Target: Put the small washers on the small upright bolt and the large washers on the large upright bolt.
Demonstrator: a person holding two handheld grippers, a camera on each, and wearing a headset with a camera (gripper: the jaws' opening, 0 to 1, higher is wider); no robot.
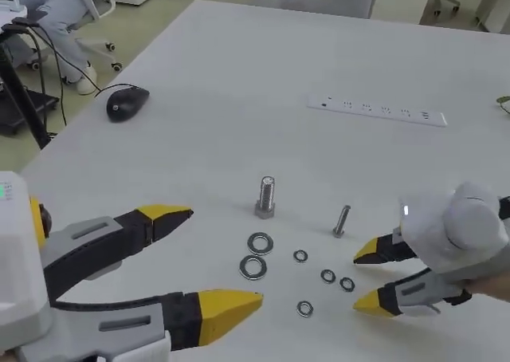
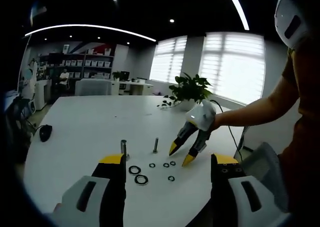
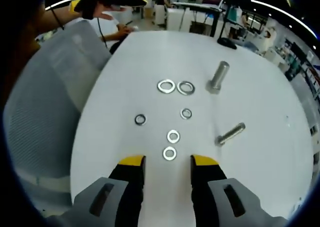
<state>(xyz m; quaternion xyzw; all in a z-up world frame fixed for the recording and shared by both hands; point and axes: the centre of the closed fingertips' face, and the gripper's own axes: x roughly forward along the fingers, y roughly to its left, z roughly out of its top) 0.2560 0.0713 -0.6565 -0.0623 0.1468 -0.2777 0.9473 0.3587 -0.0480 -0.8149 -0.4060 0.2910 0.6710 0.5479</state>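
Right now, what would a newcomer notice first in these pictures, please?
The open, yellow-tipped left gripper and right gripper flank six loose washers on the white table, low in the head view. Behind them stand the large bolt and the small bolt, both bare.

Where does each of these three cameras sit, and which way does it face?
Head view: on the person's head, facing forward and down at the table; the left hand-held gripper and right hand-held gripper show.
Left gripper view: on the left hand-held gripper, facing along its jaws across the table toward windows; the person's arm shows.
Right gripper view: on the right hand-held gripper, facing along its jaws at the washers.
Shared: all three show the large bolt, small bolt and washers.
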